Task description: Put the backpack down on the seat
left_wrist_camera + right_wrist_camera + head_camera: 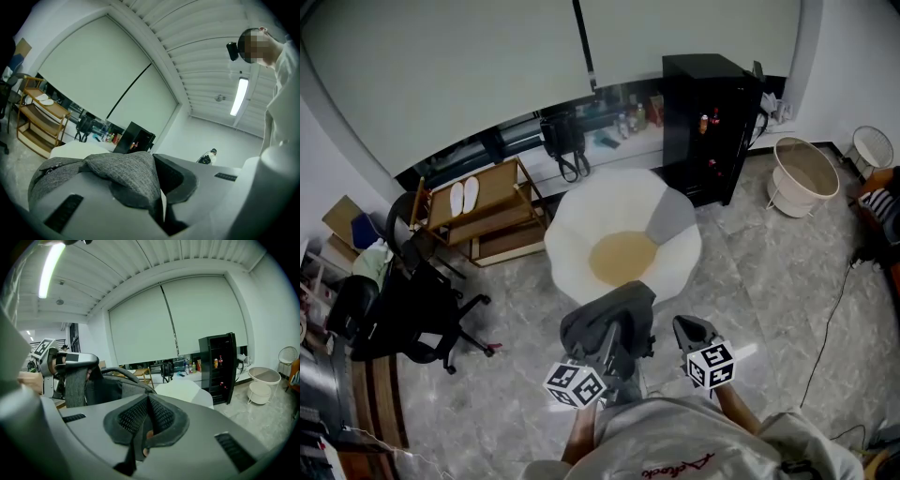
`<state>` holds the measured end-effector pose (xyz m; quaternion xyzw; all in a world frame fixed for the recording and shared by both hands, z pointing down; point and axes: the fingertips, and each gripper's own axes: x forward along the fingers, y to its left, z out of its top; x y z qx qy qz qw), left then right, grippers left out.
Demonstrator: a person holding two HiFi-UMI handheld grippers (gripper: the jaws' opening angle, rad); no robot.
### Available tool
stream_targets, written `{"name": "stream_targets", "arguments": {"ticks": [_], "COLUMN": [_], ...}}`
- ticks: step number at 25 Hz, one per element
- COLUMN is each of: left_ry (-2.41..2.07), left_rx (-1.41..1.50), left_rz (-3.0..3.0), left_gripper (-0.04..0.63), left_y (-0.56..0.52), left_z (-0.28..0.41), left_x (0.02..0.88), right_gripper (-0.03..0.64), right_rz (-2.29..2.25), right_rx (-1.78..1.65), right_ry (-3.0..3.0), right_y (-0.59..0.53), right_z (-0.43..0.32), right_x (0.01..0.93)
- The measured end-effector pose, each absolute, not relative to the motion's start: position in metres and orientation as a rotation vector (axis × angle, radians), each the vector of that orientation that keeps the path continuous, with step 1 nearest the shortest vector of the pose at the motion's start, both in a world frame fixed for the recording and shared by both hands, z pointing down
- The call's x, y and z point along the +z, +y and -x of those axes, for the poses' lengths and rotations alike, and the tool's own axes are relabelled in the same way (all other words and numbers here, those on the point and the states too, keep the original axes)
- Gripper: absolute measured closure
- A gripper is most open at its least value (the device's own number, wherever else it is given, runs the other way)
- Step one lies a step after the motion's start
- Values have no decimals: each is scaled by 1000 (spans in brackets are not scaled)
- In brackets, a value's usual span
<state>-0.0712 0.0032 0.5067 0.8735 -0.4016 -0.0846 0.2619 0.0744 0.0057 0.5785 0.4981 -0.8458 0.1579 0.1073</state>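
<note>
Left claw (161,187) grips the grey backpack (607,319) fabric, right claw (147,420) pinches a thin dark strap (132,453); backpack hangs at six o'clock of the white seat (581,234).

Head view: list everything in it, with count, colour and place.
backpack: one, grey, between the person and the seat
seat: one, white with tan cushion, centre
cabinet: one, black, behind the seat, right
trolley: one, wooden, left of the seat
slippers: one pair, white, on the trolley
office chair: one, black, far left
baskets: two, white, far right
bag: one, black, on the window ledge
left tool: one, grey, shut on the backpack
right tool: one, grey, jaws together, right of the backpack
</note>
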Motion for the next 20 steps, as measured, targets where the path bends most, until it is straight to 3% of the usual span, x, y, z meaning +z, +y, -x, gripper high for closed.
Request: {"name": "stream_targets", "arguments": {"ticks": [20], "left_ry": [-1032], "left_rx": [-206], "left_rz": [-2332], "left_gripper": [555], "left_y": [-196], "left_z": [124], "left_x": [510], "right_gripper": [589], "right_rz": [-1458], "right_rx": [457], "right_ry": [-2452], "right_y": [-196], "right_z": [-11], "right_x": [566]}}
